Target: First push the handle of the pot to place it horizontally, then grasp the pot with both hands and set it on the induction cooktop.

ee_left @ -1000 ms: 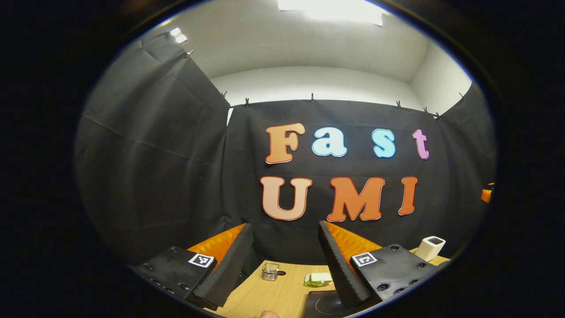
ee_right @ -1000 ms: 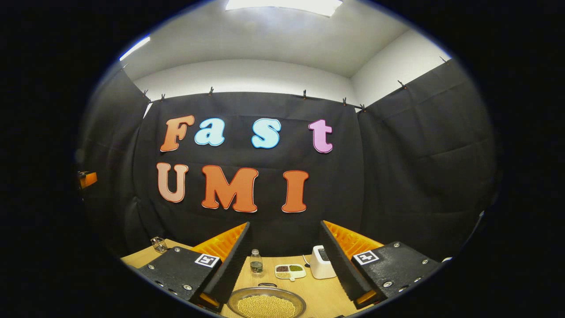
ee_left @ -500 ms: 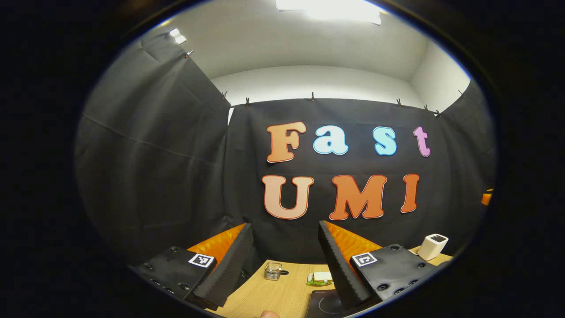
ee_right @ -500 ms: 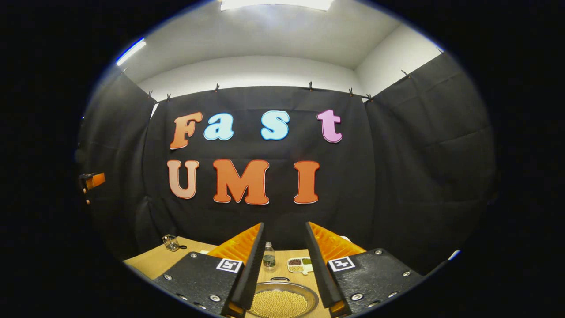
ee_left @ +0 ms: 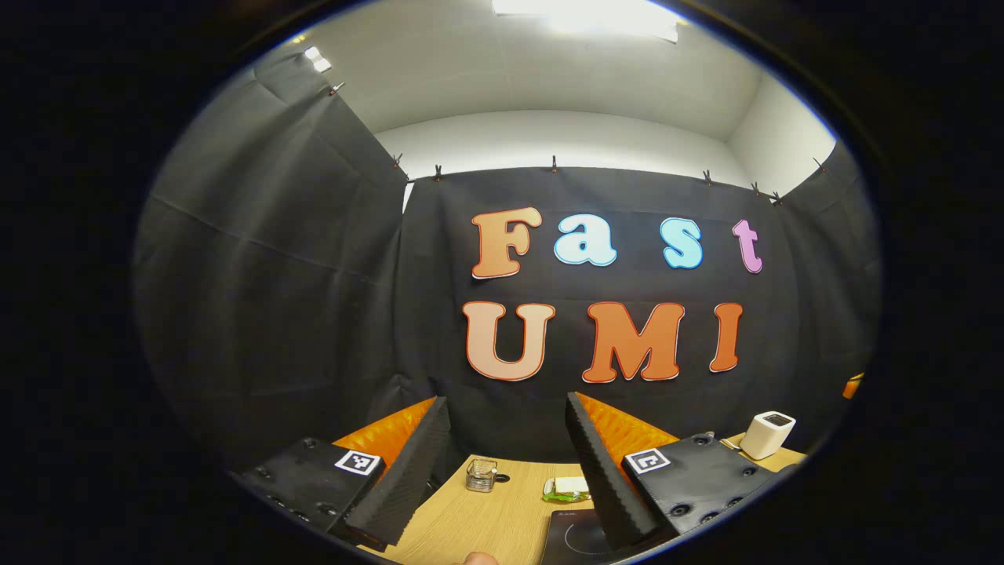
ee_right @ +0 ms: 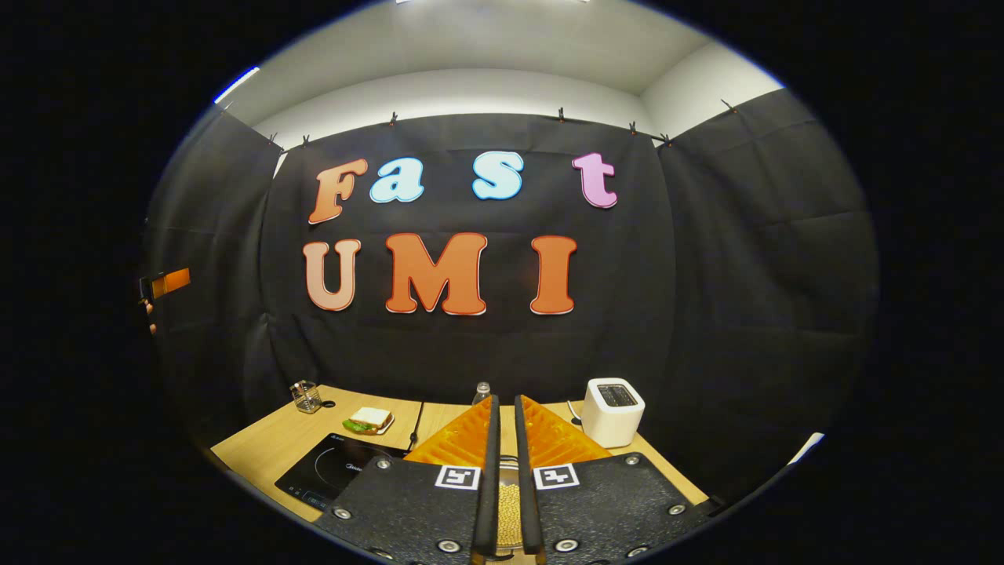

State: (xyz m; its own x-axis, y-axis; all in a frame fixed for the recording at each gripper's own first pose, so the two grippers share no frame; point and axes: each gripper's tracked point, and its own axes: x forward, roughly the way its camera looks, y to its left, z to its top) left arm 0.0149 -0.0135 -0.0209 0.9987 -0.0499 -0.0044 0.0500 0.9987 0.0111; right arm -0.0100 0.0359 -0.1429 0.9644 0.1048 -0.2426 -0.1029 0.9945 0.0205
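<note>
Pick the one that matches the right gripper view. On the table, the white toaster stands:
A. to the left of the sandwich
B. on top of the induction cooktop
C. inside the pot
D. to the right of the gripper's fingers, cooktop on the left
D: in the right gripper view the white toaster stands on the table right of the right gripper, while the induction cooktop and the sandwich lie to its left.

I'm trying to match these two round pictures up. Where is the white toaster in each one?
Left gripper view: the white toaster sits low at the far right.
Right gripper view: the toaster is low and just right of centre, close to the black wall.
Shared landmark: the sandwich, which lies left of the toaster in both views.
</note>
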